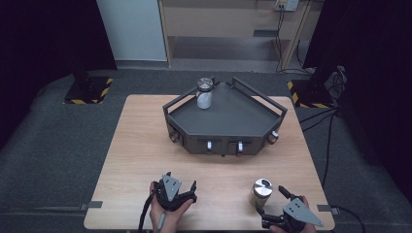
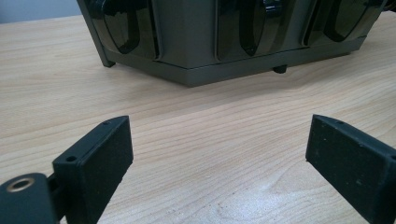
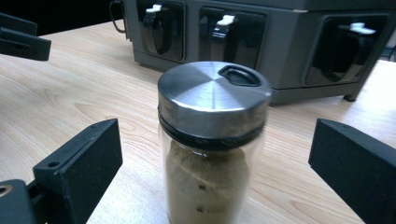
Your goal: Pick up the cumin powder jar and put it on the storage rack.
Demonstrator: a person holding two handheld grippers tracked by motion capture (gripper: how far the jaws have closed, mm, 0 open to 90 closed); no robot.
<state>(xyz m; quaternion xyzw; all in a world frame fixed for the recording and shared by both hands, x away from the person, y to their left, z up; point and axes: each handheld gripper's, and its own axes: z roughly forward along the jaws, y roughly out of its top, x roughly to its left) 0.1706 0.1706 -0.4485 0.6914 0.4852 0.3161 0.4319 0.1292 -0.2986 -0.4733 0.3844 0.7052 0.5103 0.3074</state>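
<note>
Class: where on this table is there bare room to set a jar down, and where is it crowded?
Free: the table's left strip beside the tray; the gap between the left gripper and the front jar; the tray floor right of the white jar. Crowded: the front right corner, where the right gripper brackets the front jar.

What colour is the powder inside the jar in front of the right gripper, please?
Brownish tan, seen best in the right gripper view: jar.

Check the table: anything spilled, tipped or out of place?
Nothing stands out. One jar stands upright on the rack; the other jar stands upright on the table, lid on, between the open right gripper. No spill visible.
</note>
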